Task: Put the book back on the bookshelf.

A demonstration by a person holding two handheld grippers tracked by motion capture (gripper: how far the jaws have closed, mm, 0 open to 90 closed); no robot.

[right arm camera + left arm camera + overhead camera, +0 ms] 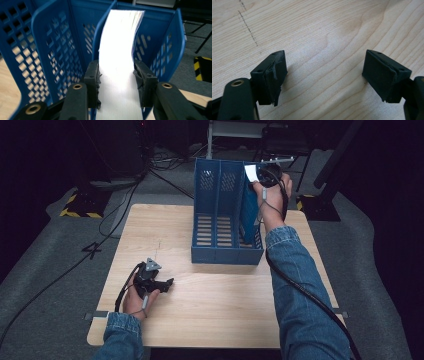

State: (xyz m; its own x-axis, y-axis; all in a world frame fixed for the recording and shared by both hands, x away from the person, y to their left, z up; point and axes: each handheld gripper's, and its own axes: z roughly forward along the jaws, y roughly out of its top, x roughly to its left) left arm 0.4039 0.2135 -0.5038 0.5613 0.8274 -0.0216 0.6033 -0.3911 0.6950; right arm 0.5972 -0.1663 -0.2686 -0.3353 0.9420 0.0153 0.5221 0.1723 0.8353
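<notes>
Up top, right hand-held gripper point(117, 82) pinching thick white-paged book point(120, 50), standing in blue file rack point(45, 50)

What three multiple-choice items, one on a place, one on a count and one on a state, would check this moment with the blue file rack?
1. Where does the thick white-edged book stand?
A. In the rightmost compartment of the blue plastic file rack
B. Flat on the light wooden table
C. In the leftmost compartment

2. How many compartments does the rack have?
A. Two
B. Three
C. Five

3. How does the left gripper stand?
A. Shut on the book
B. Shut on a cable
C. Open, holding nothing

Answers:
1 A: the high view shows the book at the rack's right end, where the right gripper clamps it.
2 B: two dividers split the rack.
3 C: in the left gripper view bare table lies between the parted jaws.
</notes>
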